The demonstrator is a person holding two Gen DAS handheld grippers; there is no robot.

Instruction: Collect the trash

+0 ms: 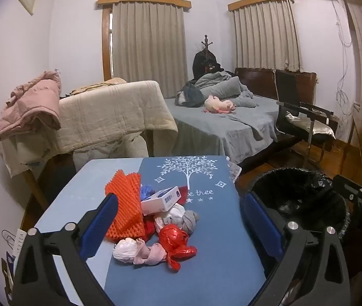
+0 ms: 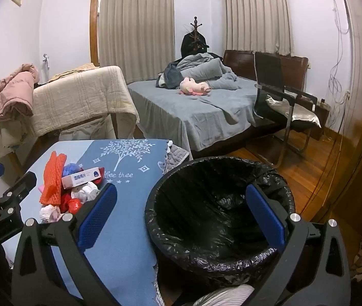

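Left gripper [image 1: 178, 219]: jaws spread wide and holding nothing, angled down over a table [image 1: 206, 267] covered with a blue cloth that carries a white tree print. Its blue pads [image 1: 99, 227] frame a heap of trash lying on the cloth between and just beyond them.

The heap consists of an orange foam net [image 1: 126, 206] on the left, a small white carton [image 1: 160, 200] resting on top, a blue crumpled scrap [image 1: 147, 190] behind the carton, a grey-and-white wad [image 1: 181, 218], a red foil-like bag [image 1: 177, 242] nearest the camera, and a pale pink bag [image 1: 140, 252] beside it. All pieces touch or overlap one another.

Right gripper [image 2: 181, 214]: jaws likewise fully apart and empty. It hangs over the edge of the table and a round bin [image 2: 214, 260] lined with a black bag, which stands just beside the table on the right. The bin shows nothing but its liner. In this view the heap lies to the left of the left pad, and the left gripper's frame shows at the far left edge.

Background: a bed [image 2: 206, 112] with grey sheets, rumpled bedding and a pink plush toy [image 2: 193, 86]; a beige quilt [image 1: 109, 112] and a pink jacket [image 1: 30, 104] draped over furniture; a black chair [image 2: 278, 102]; a coat stand [image 2: 195, 35]; two curtained windows; a wooden floor.
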